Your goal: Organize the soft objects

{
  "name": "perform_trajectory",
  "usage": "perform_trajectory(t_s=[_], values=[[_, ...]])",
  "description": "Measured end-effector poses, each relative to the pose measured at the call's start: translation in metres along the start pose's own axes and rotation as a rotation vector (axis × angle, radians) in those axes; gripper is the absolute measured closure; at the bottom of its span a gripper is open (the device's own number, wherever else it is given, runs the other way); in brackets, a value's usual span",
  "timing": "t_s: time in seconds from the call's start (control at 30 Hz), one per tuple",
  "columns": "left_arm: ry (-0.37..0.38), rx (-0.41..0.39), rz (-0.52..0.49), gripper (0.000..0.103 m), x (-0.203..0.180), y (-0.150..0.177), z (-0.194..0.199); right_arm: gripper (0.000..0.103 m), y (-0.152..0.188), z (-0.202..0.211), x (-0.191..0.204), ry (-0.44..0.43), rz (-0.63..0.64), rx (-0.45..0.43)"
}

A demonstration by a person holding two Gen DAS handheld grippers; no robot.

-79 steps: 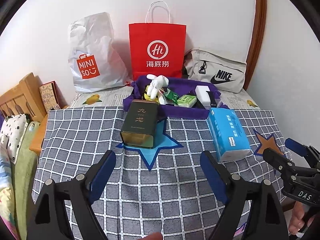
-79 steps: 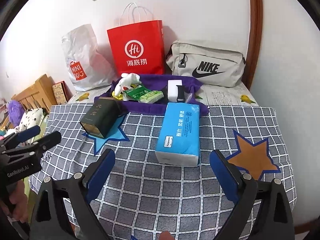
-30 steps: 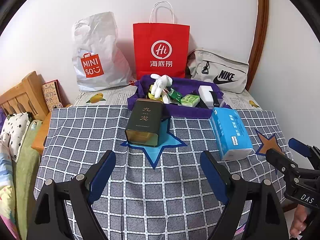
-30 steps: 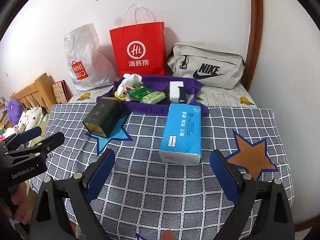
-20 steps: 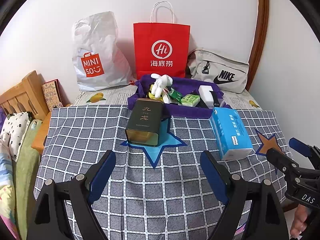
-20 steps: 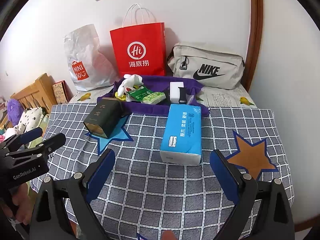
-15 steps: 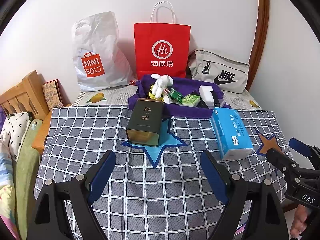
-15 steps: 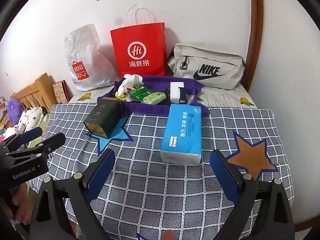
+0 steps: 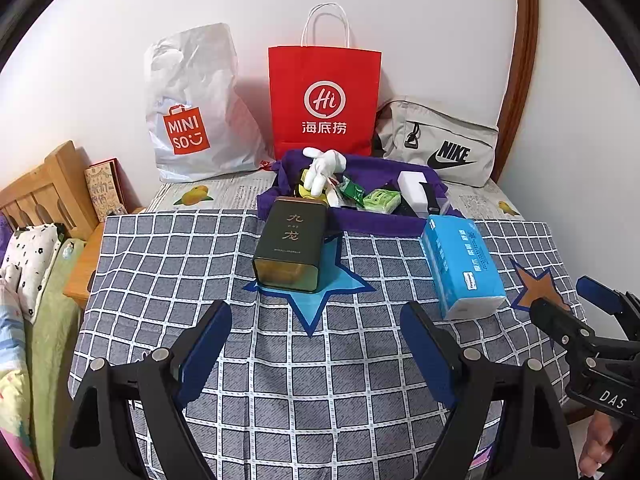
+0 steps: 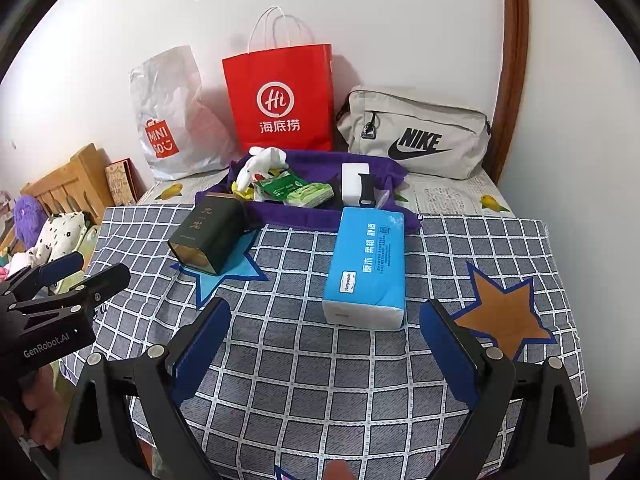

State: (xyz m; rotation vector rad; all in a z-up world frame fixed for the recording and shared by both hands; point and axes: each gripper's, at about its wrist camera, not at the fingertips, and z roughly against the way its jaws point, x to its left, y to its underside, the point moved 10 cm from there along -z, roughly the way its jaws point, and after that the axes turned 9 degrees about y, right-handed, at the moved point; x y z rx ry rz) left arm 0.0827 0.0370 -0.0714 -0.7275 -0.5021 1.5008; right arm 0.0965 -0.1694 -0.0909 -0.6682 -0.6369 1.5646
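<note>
Left wrist view: the worktop [image 9: 168, 248] carries a grey checked cloth with star patches, and it stands against a white wall with a wooden door frame at the far right. Ahead of the left tool [image 9: 316, 332], whose fingers are spread wide and hold nothing, a dark tea tin [image 9: 290, 246] lies on a blue star with its long axis pointing away from the tool, its end face toward the camera. To the right of the tool lies a blue tissue pack [image 9: 460, 264], its long axis also running away, a little slanted to the left at the far end. Behind both sits a purple cloth tray [image 9: 368, 222] with a white plush toy [image 9: 324, 170] and green packets; the tin hides part of the toy. At the wall stand a white Miniso bag [image 9: 192, 108], a red paper bag [image 9: 324, 100] and a grey Nike bag [image 9: 440, 148]. The right tool [image 9: 560, 300] enters at the right edge, partly cut off, its fingers apart. A wooden bed head is at the left.

Right wrist view: the right tool [image 10: 324, 332] is spread wide and empty. The tissue pack [image 10: 368, 264] lies straight ahead, between the fingers' line, its short white end toward the tool. The tin [image 10: 208, 232] is ahead to the left. The left tool [image 10: 92, 268] shows at the left edge, fingers apart. The writing on the small packets is too small to read.
</note>
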Motion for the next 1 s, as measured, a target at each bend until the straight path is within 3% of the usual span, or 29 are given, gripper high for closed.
perform_trajectory(t_s=[1.0], values=[[0.005,0.011,0.0,0.018,-0.0001,0.002,-0.0069,0.008,-0.0004,-0.0057,0.0015,0.0,0.019,0.001]])
